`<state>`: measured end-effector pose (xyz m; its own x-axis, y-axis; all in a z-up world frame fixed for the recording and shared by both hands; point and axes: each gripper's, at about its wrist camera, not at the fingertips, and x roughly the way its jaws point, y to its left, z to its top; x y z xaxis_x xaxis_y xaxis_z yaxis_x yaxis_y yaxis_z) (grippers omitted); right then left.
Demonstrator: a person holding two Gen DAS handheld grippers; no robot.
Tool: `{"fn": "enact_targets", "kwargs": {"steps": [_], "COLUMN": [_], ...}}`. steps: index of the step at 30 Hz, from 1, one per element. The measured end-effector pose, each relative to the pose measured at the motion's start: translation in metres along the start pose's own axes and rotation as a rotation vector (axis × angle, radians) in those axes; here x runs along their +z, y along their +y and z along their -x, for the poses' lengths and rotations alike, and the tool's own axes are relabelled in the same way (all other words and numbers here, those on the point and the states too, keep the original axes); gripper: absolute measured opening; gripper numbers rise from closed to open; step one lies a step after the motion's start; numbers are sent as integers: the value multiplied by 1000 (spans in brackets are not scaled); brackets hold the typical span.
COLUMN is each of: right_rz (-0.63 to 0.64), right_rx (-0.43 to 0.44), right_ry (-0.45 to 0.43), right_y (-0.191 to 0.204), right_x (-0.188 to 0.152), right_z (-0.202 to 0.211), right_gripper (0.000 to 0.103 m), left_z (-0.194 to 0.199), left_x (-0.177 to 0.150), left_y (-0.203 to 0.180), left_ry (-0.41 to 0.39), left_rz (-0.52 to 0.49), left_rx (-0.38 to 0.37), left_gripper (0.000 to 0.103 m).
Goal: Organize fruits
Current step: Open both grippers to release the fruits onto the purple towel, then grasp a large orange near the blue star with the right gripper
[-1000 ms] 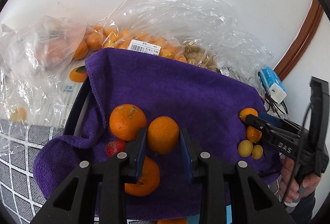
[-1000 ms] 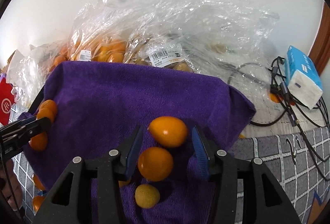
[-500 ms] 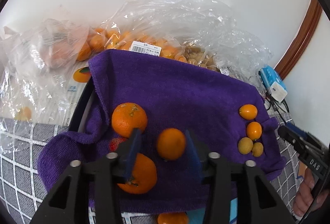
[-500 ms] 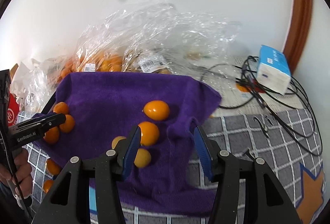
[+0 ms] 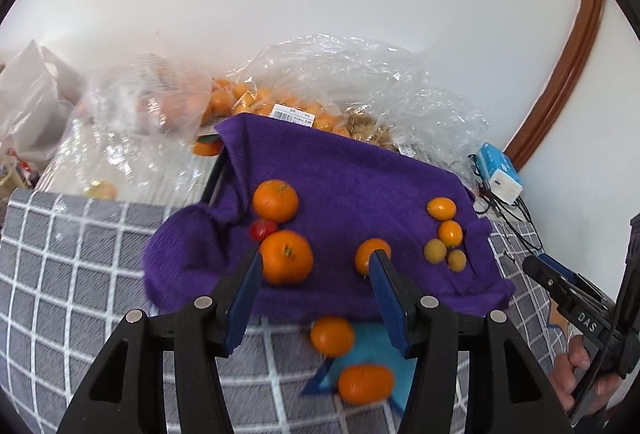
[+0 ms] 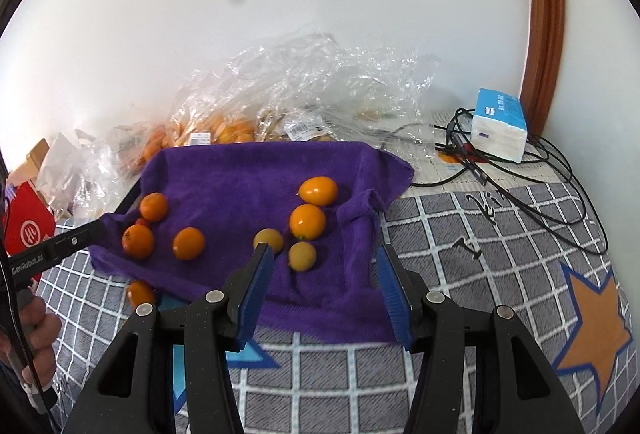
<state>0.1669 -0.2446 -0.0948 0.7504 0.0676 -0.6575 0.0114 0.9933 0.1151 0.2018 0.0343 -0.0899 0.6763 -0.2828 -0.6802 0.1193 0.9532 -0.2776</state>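
While oranges [image 5: 286, 256] lie on the purple towel [image 5: 352, 178], left gripper [image 5: 316, 288] fingers are opening, empty; right gripper [image 6: 324, 284] fingers stand apart, empty.

fruit [image 6: 188, 243] on towel [image 6: 248, 178], bags [image 6: 304, 86] behind, box [image 6: 500, 124] right

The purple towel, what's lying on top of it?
On the purple towel lie three mandarins and something small and red on one side, four kumquats on the other. A black edge peeks from beneath; the rest is covered.
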Motion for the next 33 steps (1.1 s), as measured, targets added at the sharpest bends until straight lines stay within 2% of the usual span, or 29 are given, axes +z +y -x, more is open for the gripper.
{"fn": "enact_targets", "kwargs": {"steps": [7, 11, 14, 17, 21, 23, 26, 29, 33], "right_rz": [-4, -6, 13, 23, 53, 73, 102, 135, 186], "right_rx": [-6, 21, 31, 52, 101, 125, 176, 220, 226], "right_ry": [-8, 27, 62, 83, 109, 112, 95, 75, 90], "right_y": [14, 22, 33, 43, 63, 76, 96, 116, 139], "right_x": [-23, -36, -47, -54, -63, -66, -68, -71, -74], "right_z": [8, 3, -3, -7, -12, -12, -7, -5, -15], "right_gripper": [53, 53, 48, 48, 48, 48, 48, 52, 52], "left_z": [16, 20, 20, 18, 15, 16, 19, 19, 21], "left_x": [-37, -57, -68, -77, -85, -86, -87, -87, -87], "left_y": [17, 34, 52, 66, 75, 79, 84, 93, 95], "left_ry": [5, 2, 5, 12, 8, 1, -20, -18, -29], "left_rz": [-25, -6, 19, 55, 90, 99, 120, 159, 170], "left_rx": [45, 79, 105, 104, 95, 114, 138, 129, 143], "left_gripper": [53, 53, 53, 53, 53, 53, 63, 63, 64]}}
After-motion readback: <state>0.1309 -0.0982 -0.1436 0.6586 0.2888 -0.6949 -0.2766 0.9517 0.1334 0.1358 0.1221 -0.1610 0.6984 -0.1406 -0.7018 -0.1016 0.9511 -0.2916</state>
